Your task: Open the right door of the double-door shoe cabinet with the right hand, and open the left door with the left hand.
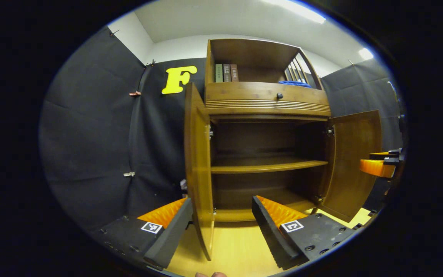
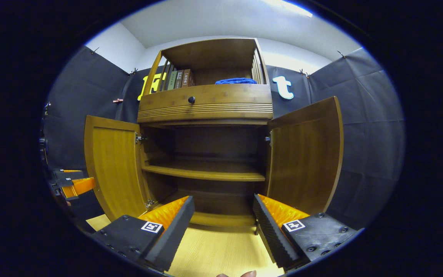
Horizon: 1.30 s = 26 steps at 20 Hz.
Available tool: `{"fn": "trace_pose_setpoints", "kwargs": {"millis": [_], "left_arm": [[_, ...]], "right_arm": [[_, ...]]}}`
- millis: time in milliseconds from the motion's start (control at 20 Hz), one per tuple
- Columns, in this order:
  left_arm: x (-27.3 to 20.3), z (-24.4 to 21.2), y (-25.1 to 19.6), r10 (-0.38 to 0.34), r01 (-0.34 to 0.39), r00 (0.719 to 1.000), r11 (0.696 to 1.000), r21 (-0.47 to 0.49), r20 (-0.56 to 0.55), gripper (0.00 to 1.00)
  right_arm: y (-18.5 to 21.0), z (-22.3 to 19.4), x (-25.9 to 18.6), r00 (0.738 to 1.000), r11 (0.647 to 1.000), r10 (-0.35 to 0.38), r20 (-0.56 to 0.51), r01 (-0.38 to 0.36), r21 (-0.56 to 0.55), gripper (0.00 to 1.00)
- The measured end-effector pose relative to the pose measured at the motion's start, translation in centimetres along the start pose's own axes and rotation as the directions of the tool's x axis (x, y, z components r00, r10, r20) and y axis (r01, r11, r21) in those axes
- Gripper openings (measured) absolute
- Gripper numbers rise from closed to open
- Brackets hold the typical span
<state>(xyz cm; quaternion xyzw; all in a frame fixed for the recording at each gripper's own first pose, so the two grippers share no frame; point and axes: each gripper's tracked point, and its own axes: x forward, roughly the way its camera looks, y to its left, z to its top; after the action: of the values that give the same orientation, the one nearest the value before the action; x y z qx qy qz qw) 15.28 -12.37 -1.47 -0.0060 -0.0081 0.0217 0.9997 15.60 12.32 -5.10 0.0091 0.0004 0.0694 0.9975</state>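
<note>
The wooden shoe cabinet (image 1: 267, 104) has both doors swung out. In the left gripper view its left door (image 1: 198, 169) is seen edge-on, standing between my left gripper's (image 1: 221, 219) wide-spread fingers without either one pressing on it. The right door (image 1: 354, 161) hangs open at the far side, and the right gripper (image 1: 379, 166) shows just past it. In the right gripper view the left door (image 2: 115, 169) and right door (image 2: 306, 154) flank the bare inner shelf (image 2: 206, 173). My right gripper (image 2: 223, 219) is open and holds nothing, a little way in front of the cabinet. The left gripper (image 2: 71, 184) is at the far left.
Above the doors is a drawer with a dark knob (image 2: 191, 100). The top shelf holds books (image 2: 178, 79) and a blue cloth (image 2: 237, 81). The light wooden floor (image 2: 221, 250) runs up to the cabinet base. Black cloth walls close in on both sides.
</note>
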Motion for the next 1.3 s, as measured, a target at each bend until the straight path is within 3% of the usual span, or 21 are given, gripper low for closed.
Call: {"fn": "trace_pose_setpoints", "kwargs": {"millis": [600,1300], "left_arm": [[1.1,1.2,-4.0,-0.076,0.076,0.997,0.997,0.004,0.011,0.96],[1.6,1.8,-5.2,-0.101,0.100,0.995,0.995,0.014,0.017,0.96]], "right_arm": [[0.2,0.8,-0.3,0.999,0.999,-0.036,0.026,0.036,0.003,0.98],[0.3,2.3,0.2,0.998,0.999,-0.039,0.049,0.040,-0.024,1.00]]}}
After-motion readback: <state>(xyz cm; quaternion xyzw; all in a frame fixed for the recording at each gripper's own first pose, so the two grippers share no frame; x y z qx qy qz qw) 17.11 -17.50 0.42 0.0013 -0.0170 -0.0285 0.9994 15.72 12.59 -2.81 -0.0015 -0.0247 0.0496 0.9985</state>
